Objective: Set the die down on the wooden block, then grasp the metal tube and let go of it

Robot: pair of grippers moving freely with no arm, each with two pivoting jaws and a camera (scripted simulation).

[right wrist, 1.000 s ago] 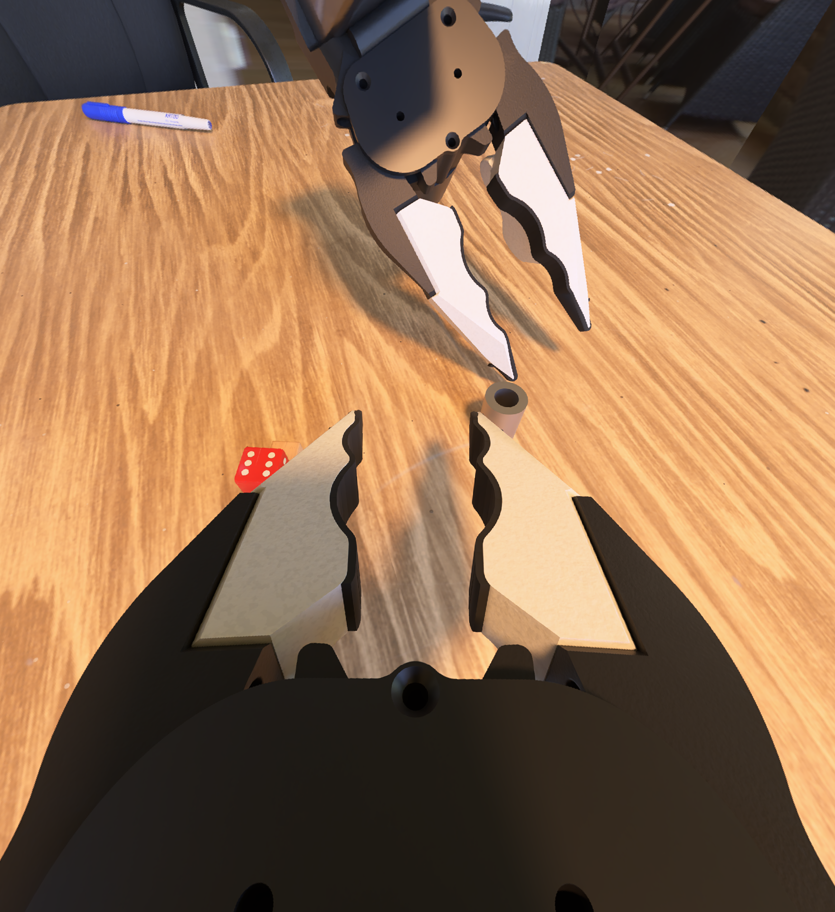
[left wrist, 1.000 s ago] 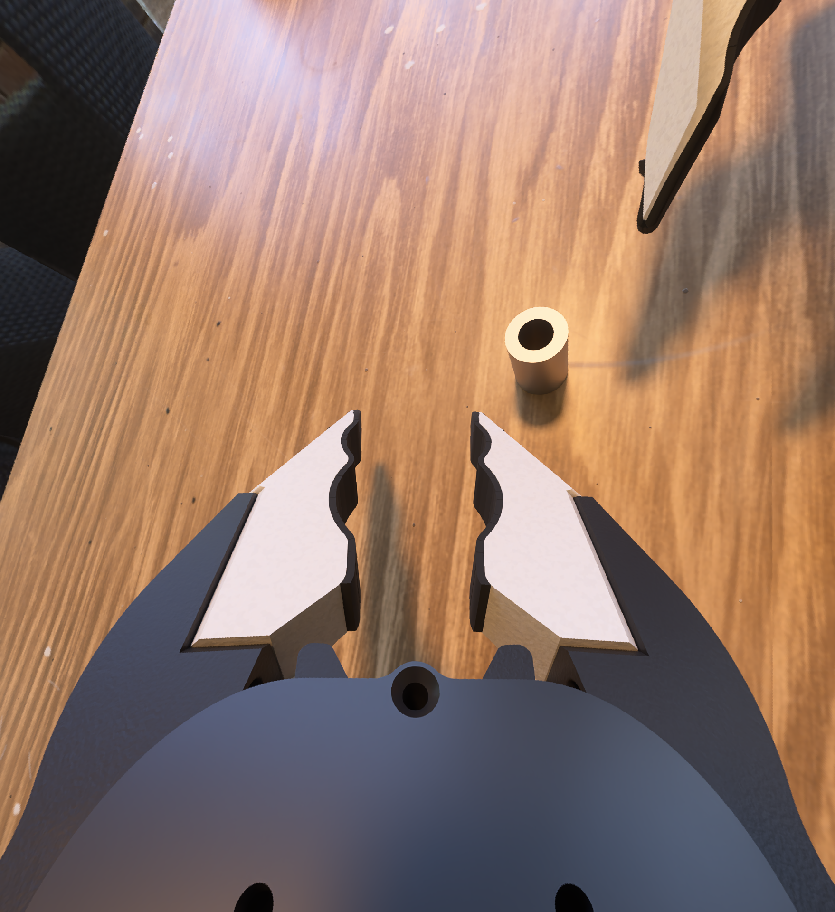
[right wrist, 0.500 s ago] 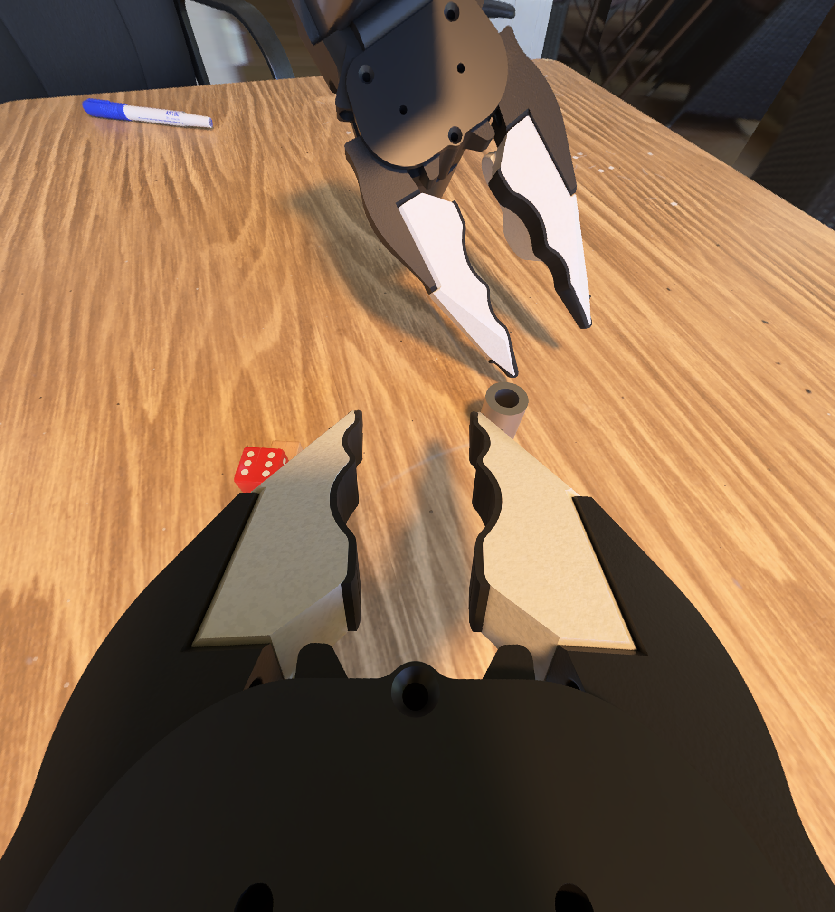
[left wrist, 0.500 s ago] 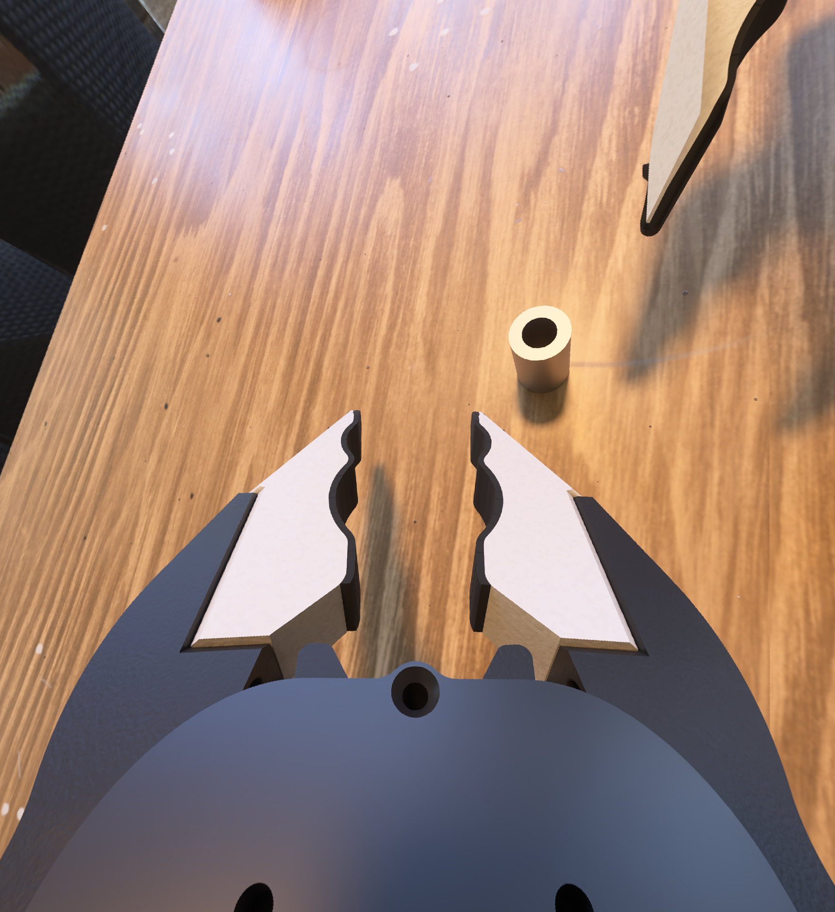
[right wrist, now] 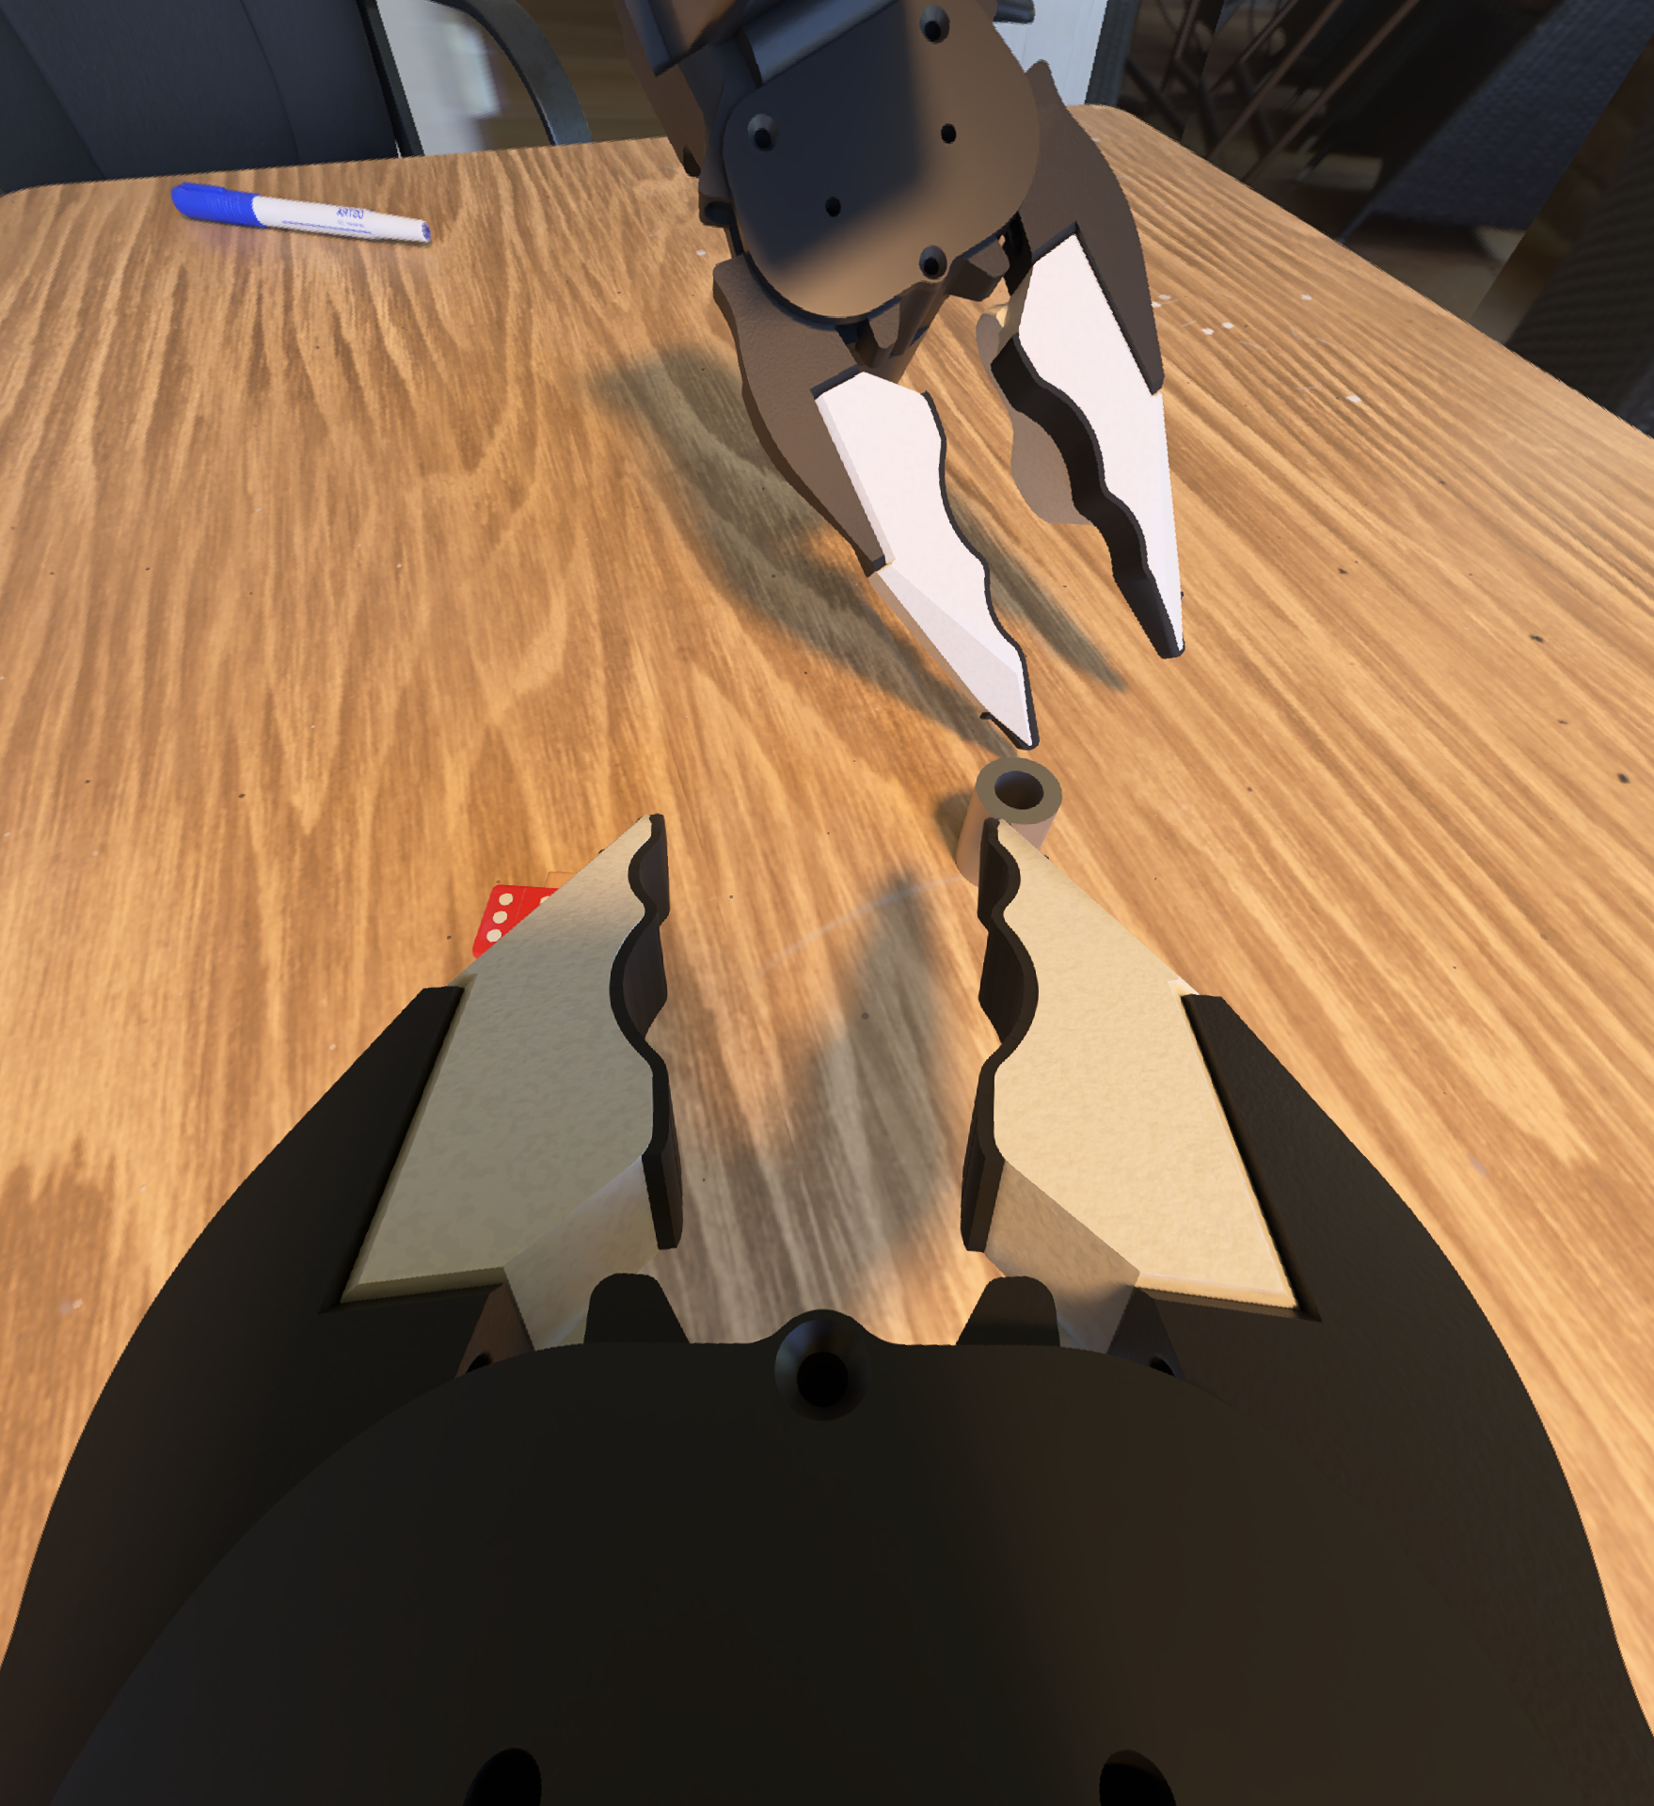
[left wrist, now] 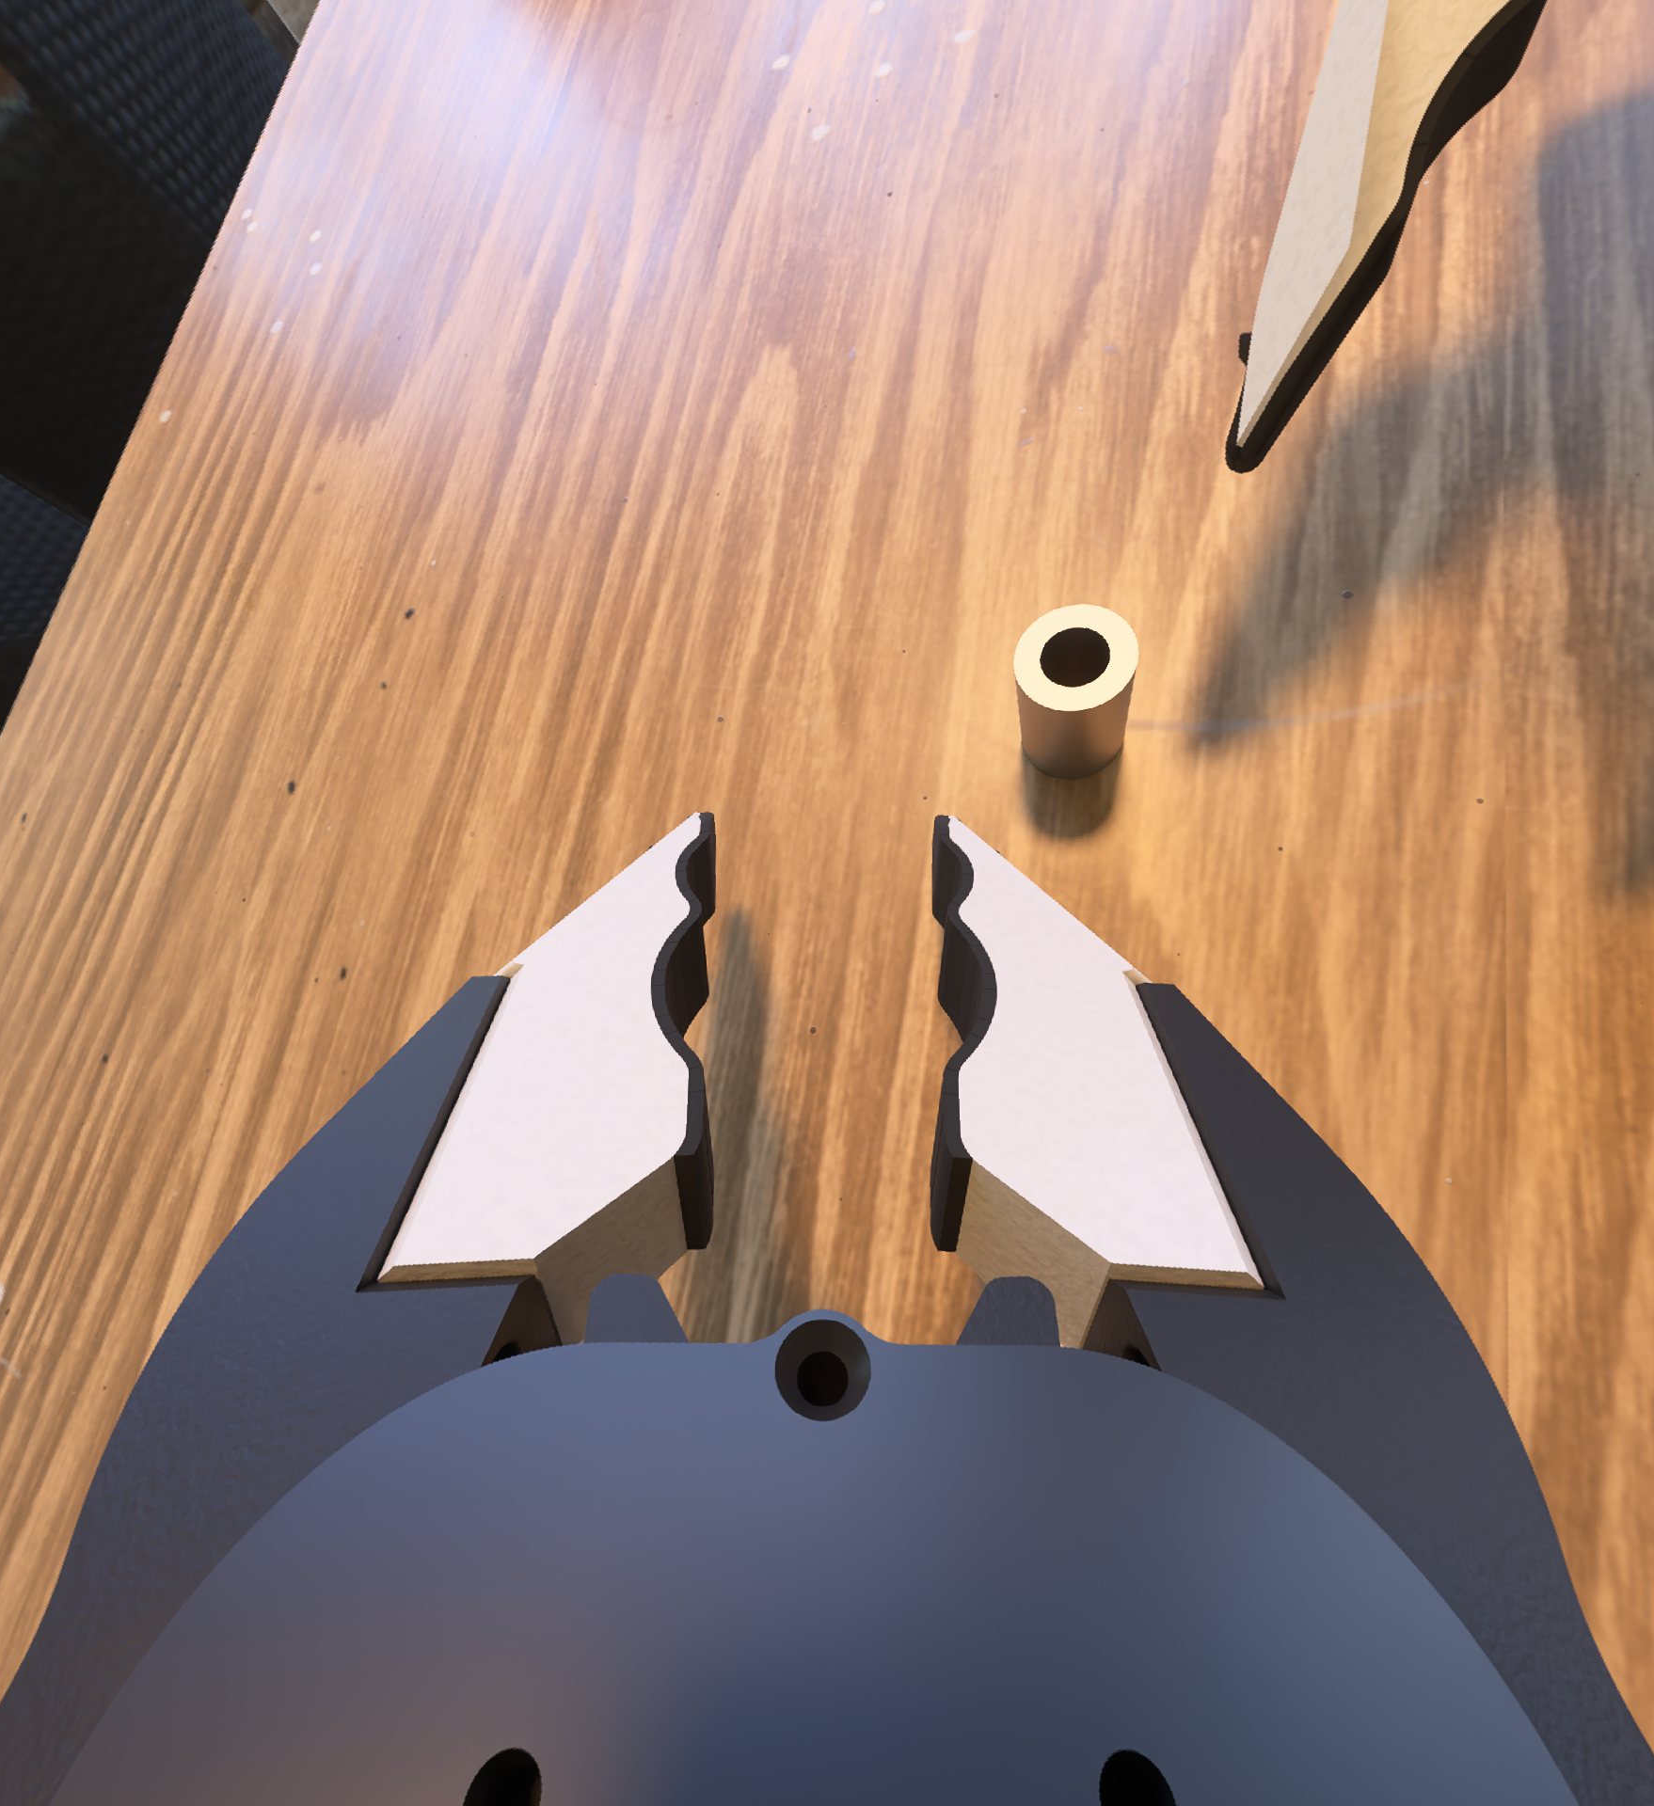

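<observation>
Metal tube [left wrist: 1073,694], short, pale and hollow, stands upright on the wooden table [left wrist: 608,489] in the left wrist view, just ahead and right of the left gripper [left wrist: 821,826], whose fingers are parted and empty. In the right wrist view the right gripper [right wrist: 821,831] gapes wide, holding nothing; its right fingertip overlaps the tube [right wrist: 1017,796]. A red die [right wrist: 502,914] peeks out beside its left finger. A blue-capped marker [right wrist: 300,212] lies far off.

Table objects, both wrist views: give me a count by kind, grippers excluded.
Metal tube: 1
Red die: 1
Blue-capped marker: 1
Wooden block: 0 clearly visible, maybe hidden behind the right gripper
Total: 3
</observation>
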